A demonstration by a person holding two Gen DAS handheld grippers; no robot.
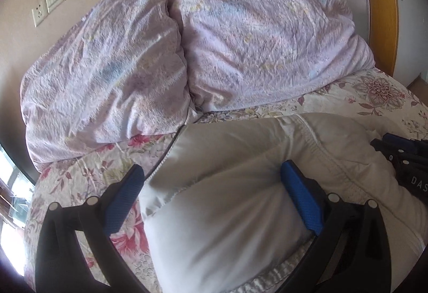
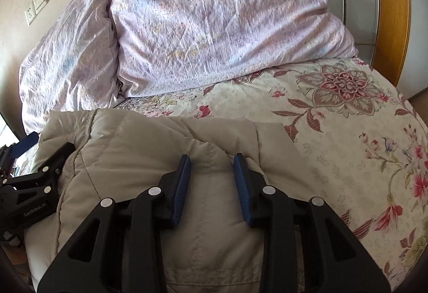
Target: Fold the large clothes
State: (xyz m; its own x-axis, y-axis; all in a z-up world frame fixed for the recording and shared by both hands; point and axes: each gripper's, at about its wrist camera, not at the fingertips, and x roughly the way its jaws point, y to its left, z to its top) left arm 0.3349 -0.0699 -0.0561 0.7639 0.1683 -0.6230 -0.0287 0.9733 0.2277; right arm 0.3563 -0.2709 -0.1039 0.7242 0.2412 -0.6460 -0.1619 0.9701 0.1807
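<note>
The padded beige jacket (image 2: 160, 159) is lying bunched on the floral bedspread (image 2: 347, 132), below the pillows (image 2: 214, 25). The left gripper (image 1: 211, 178) and right gripper (image 2: 211, 162) are hovering released; each should be pinching a hem corner, keeping edges aligned.

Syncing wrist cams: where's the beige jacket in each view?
Left wrist: jacket fills the lower centre and right, bulging between the wide-open left tongs.
Right wrist: jacket fills the lower left and centre, under the parted right tongs.
Shared landmark: the wall socket, upper left in both.
</note>
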